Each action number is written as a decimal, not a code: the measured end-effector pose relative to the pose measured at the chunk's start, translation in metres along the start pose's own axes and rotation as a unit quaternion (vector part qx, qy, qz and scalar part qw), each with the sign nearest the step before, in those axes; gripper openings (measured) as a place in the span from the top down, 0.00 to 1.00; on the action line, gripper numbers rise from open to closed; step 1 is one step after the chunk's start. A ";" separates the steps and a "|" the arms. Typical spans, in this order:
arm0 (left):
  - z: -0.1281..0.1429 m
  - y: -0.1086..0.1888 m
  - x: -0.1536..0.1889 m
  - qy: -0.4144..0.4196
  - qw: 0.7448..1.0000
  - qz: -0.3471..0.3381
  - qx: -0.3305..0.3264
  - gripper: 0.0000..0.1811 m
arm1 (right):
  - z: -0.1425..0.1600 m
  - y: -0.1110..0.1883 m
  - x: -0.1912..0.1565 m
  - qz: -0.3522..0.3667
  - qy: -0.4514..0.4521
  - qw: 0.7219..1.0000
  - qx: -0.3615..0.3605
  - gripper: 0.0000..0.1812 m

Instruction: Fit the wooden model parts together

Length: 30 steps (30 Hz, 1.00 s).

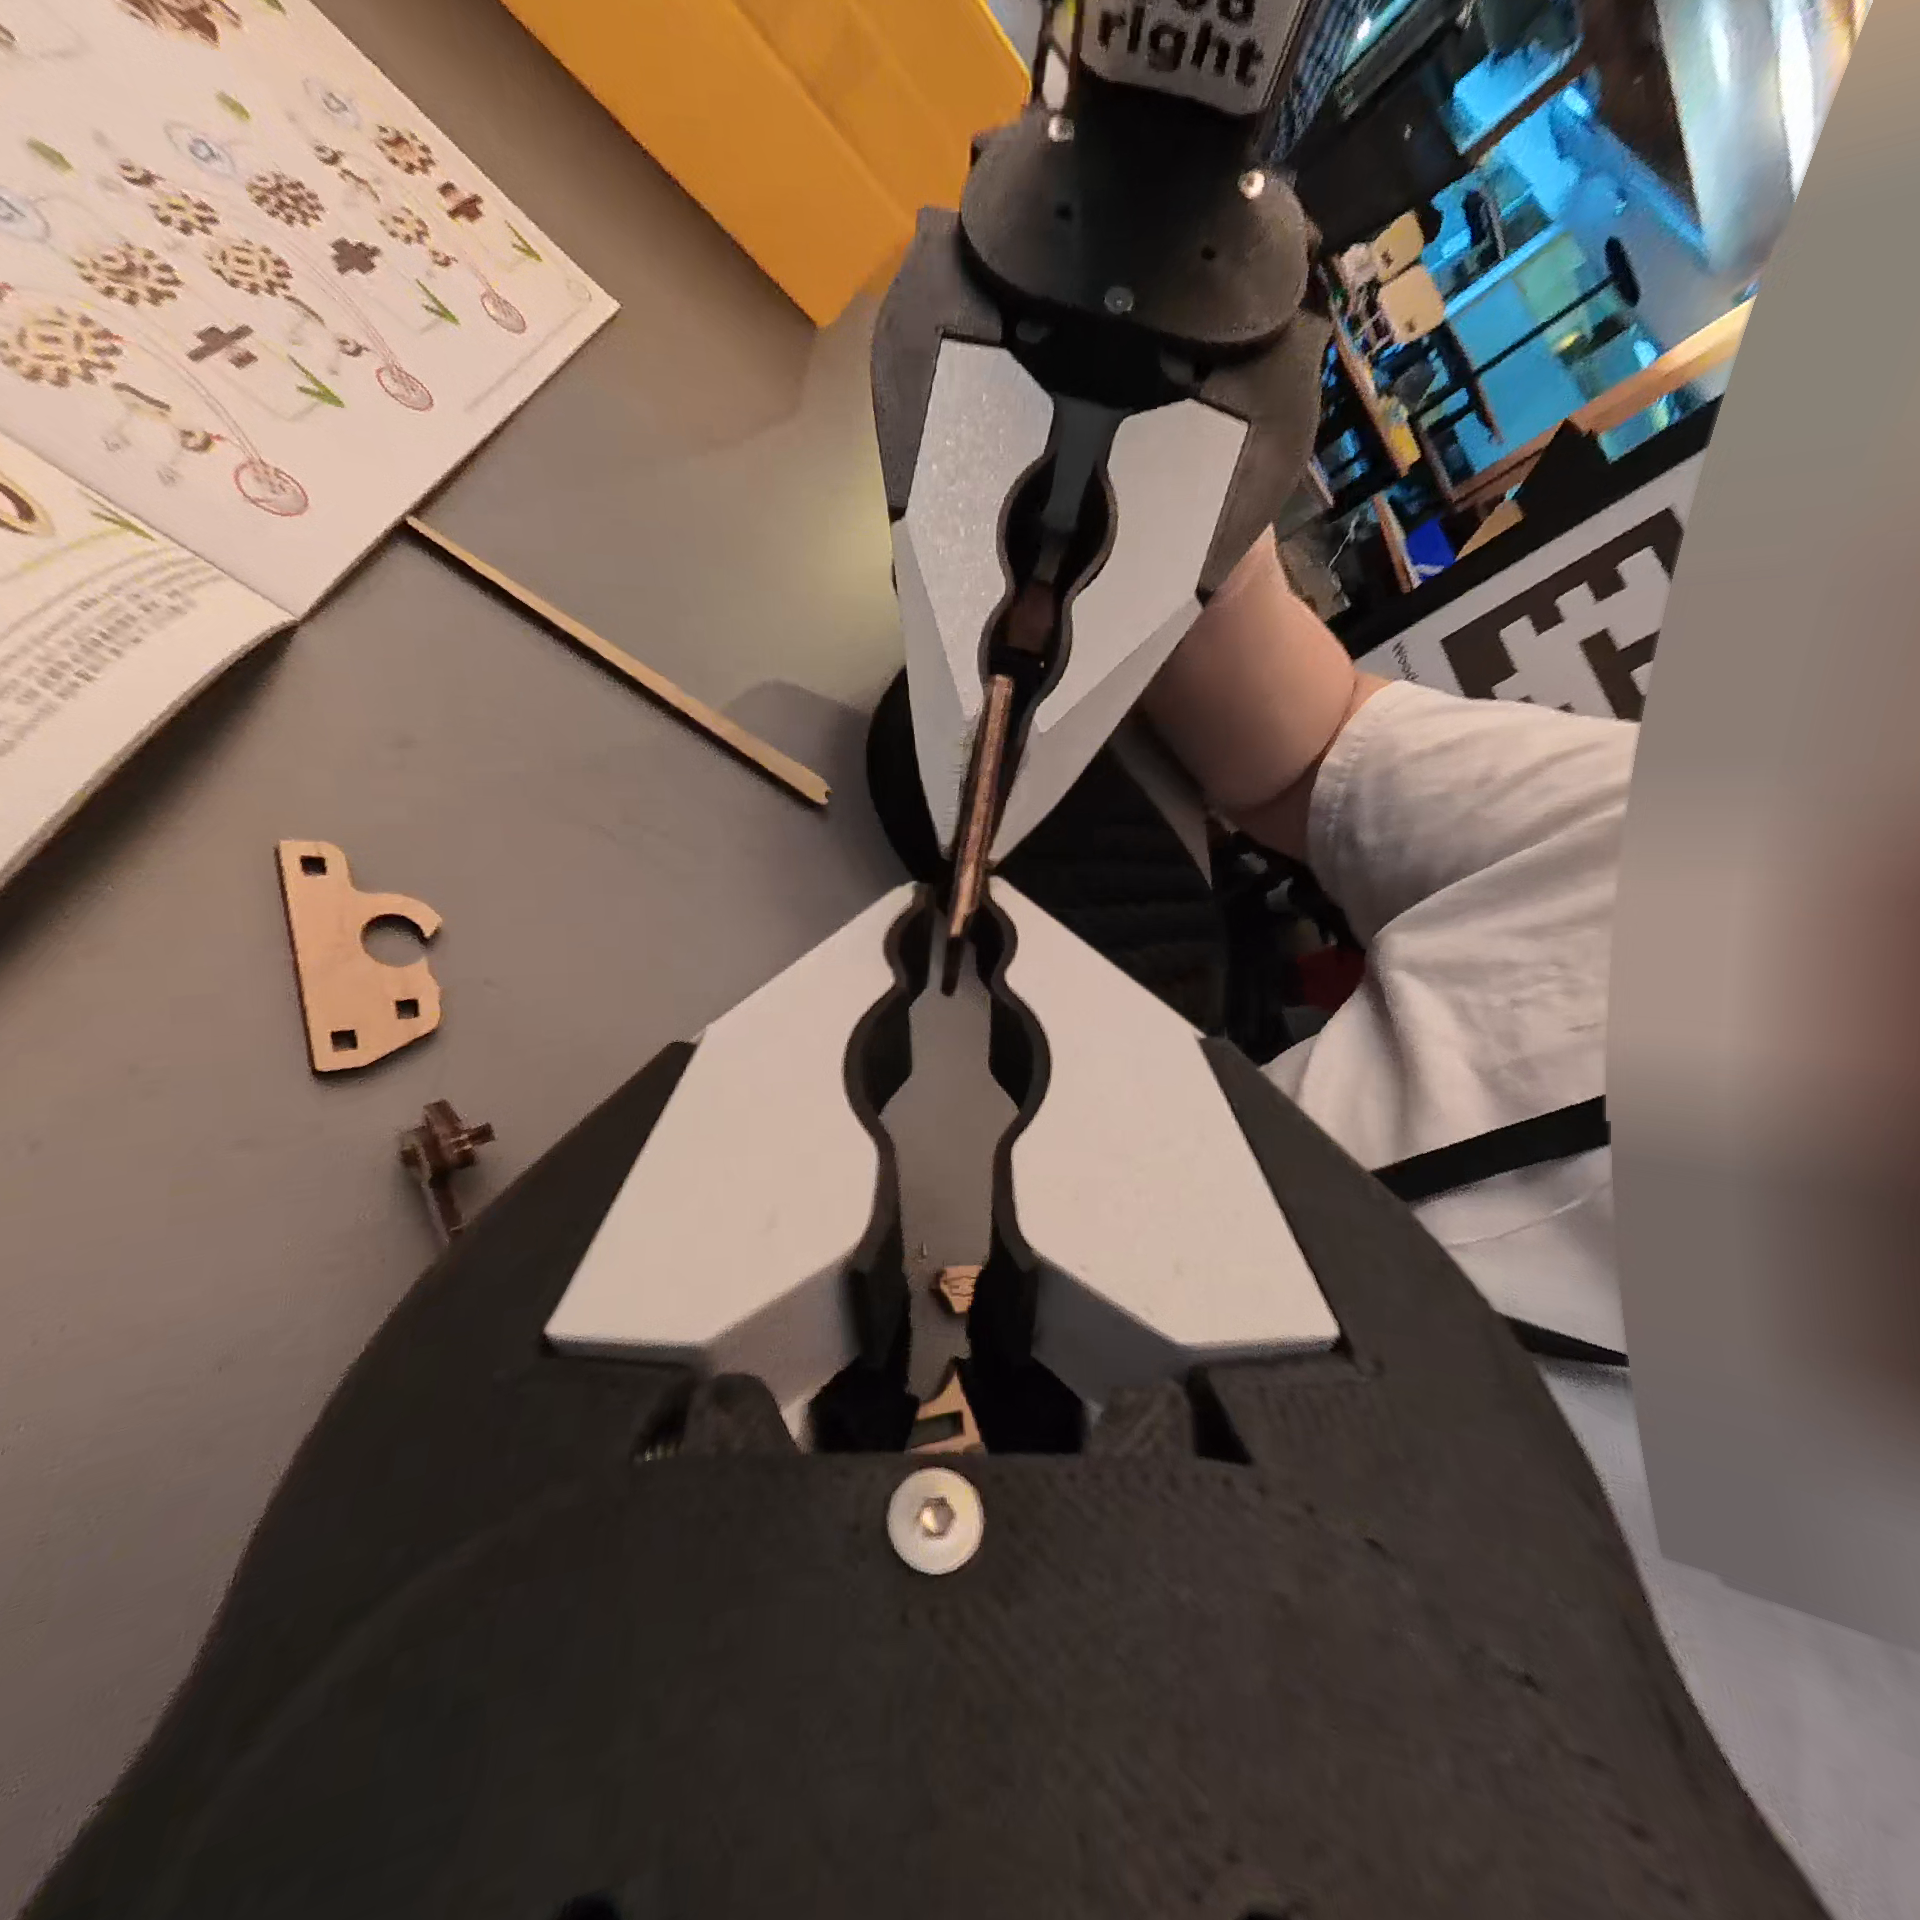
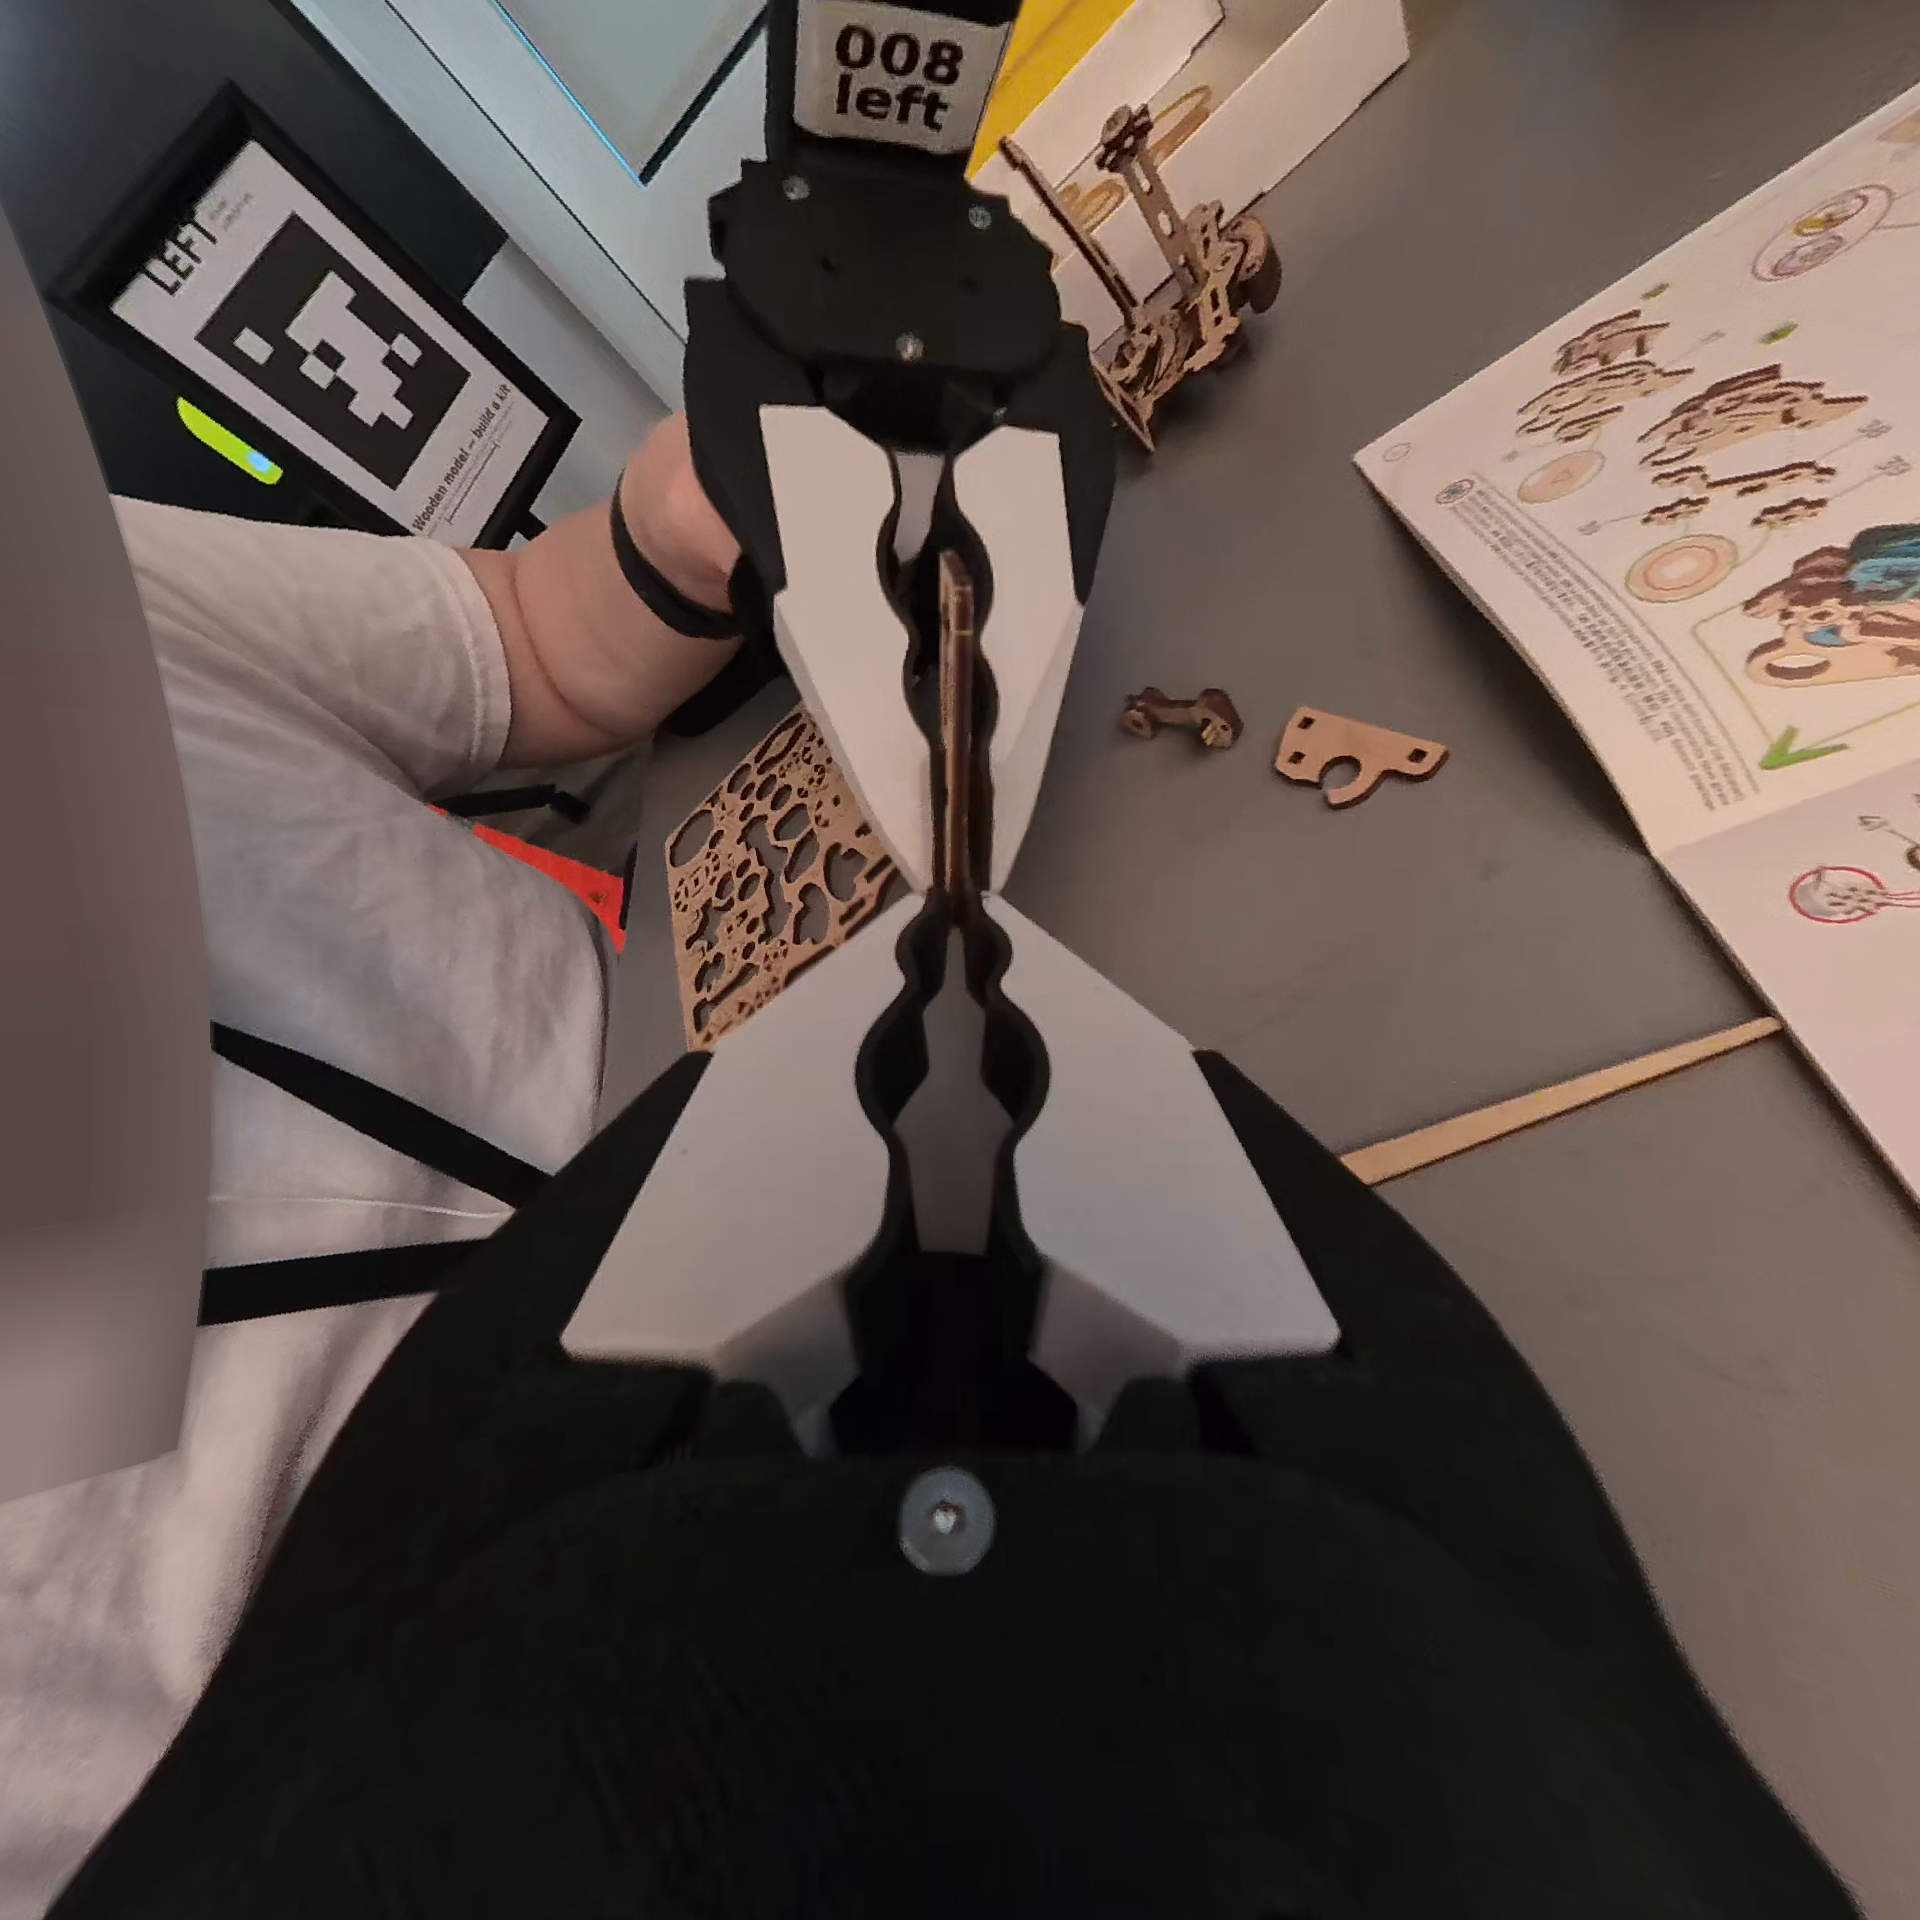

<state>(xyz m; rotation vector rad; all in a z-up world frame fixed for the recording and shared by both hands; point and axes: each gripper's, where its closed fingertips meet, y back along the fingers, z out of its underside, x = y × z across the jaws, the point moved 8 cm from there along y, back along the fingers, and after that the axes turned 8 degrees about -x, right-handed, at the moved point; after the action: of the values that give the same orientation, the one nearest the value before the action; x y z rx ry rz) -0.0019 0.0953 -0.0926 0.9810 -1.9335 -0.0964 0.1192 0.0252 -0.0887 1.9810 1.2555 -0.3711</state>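
My left gripper [image 1: 956, 899] and right gripper [image 2: 951, 909] point at each other, tip to tip, above the grey table [image 1: 582, 935]. A thin flat wooden part [image 1: 982, 769], seen edge-on, is pinched at the meeting tips; it also shows in the right wrist view [image 2: 954, 727]. Both grippers look shut on it. A loose flat wooden plate with square holes and a round notch [image 1: 358, 956] lies on the table, also in the right wrist view [image 2: 1356, 764]. A small assembled wooden piece [image 1: 447, 1153] lies beside it, also in the right wrist view [image 2: 1184, 715].
An open instruction booklet [image 1: 260, 312] lies on the table, with a thin wooden stick [image 1: 623, 665] by its edge. A yellow box [image 1: 810, 135] stands behind. A partly built wooden model [image 2: 1174, 291] and a punched-out wooden sheet [image 2: 758, 883] are nearby. A person's arm and white sleeve [image 2: 416, 665] are close. Less than 4 cm separates the two grippers' tips. My left tips are roughly 9 cm from the small assembled wooden piece [image 1: 447, 1153].
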 end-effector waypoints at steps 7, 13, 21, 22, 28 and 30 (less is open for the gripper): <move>-0.004 0.001 0.004 -0.031 0.999 0.005 0.019 1.00 | -0.003 0.005 0.000 -0.009 -0.011 1.000 0.025 1.00; -0.004 0.001 0.001 -0.020 0.999 0.013 0.028 1.00 | -0.002 0.004 0.003 -0.013 -0.018 0.999 0.027 1.00; -0.004 0.001 0.000 -0.010 0.999 0.023 0.039 1.00 | -0.002 0.004 0.005 -0.030 -0.028 0.998 0.039 1.00; -0.003 0.001 -0.001 -0.009 0.999 0.018 0.036 1.00 | -0.001 0.003 0.006 -0.023 -0.022 0.999 0.036 1.00; 0.006 -0.005 -0.009 0.022 1.000 -0.013 -0.003 1.00 | 0.006 -0.009 0.009 0.034 0.022 0.999 -0.014 1.00; 0.010 -0.008 -0.013 0.026 0.999 -0.023 -0.018 1.00 | 0.010 -0.014 0.011 0.050 0.035 0.998 -0.034 1.00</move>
<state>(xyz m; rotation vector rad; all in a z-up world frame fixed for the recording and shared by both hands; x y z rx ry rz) -0.0019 0.0953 -0.1112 0.9951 -1.8556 -0.1290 0.1134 0.0287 -0.1080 2.0039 1.1899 -0.2091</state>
